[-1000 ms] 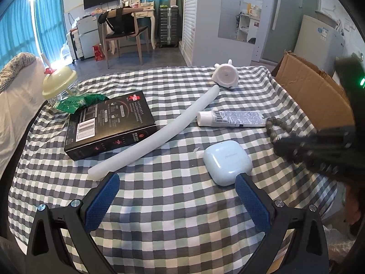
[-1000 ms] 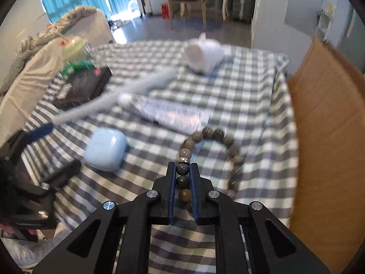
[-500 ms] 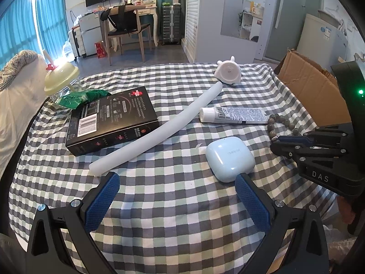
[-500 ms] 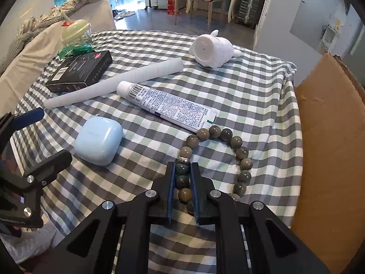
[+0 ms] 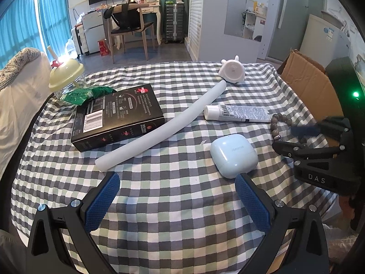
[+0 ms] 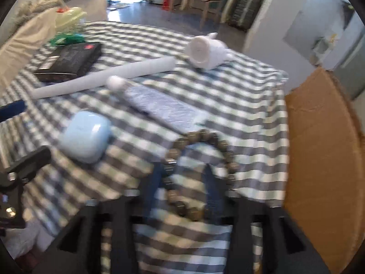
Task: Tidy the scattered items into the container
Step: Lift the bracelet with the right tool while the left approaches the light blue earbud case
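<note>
Checked tablecloth (image 5: 173,182), wooden chair (image 5: 127,25)

Left claw (image 5: 176,199) spread wide, low; right claw (image 6: 182,182) parted, blurred.

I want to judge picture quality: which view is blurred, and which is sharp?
Right wrist view: motion blur smears the bracelet, tube and cloth. Left wrist view: sharp, barcode readable on the box, only fisheye bending at edges.
</note>
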`<state>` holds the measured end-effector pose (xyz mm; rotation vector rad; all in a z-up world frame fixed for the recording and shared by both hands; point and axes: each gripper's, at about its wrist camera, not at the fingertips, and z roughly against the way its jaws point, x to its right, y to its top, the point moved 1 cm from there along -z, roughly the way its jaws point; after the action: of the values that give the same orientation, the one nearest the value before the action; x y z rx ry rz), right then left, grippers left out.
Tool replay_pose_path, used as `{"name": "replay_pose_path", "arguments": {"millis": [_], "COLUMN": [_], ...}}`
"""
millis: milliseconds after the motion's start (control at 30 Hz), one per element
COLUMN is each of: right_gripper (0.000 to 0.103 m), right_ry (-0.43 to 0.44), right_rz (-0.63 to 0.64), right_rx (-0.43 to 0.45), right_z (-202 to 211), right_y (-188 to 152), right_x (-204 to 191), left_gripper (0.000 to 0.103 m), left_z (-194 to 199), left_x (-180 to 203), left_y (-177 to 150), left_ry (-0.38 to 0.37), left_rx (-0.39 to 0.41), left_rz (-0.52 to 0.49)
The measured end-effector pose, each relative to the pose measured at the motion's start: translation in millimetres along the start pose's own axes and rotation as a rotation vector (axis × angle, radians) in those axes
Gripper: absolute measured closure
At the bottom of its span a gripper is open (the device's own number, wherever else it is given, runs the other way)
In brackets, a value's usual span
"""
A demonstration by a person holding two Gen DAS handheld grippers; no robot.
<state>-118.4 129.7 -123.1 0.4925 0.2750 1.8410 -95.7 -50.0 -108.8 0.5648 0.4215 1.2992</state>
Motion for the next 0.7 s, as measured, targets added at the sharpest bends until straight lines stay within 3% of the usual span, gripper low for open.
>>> {"name": "replay_pose_path", "arguments": {"millis": [133,500,533,567,600,667,700], "right_gripper": [0.04,0.043,0.046,0.055,0.072,0.089,0.091], "right_ry": [0.11,0.002,0.011,0.03,0.065,0.122,0.111], "right_rz": [-0.077,0.04,0.046,0.046,0.041,0.035,0.046], "right_rx": [-0.023,0.04,0.041,0.038,0.034,0.029,0.033], "right_z": [-5.2,1.9,1.9,2.0,2.5,3.6,5.0], "right_y": [-0.6,0.6,0.2,-0.1,-0.3,-0.6,-1.0], "right_x": [18.4,-1.3,-0.8,-0.5,0.1,-3.1,-6.5], "left_gripper": [0.0,0.0,0.0,0.0,0.0,0.0,0.0], "left_z": [-3.6,-14.9,-15.2,-15.2,-15.0,-14.2,-13.7], "left_x": [-0.3,-1.7,-1.7,-1.5,-0.7,-0.3,-0.3], "left_y": [-0.9,-3.0,-2.9,-2.7,-2.6,-2.3,-2.3], "left_ry": [0.001,-0.001,-0.003,-0.003,-0.003,-0.003,-0.001], "left_rx": [-0.01,-0.043,-0.043,-0.042,-0.041,-0.038,-0.037], "left_rz": [0.001,0.006,0.006,0.005,0.004,0.001,0.0]}}
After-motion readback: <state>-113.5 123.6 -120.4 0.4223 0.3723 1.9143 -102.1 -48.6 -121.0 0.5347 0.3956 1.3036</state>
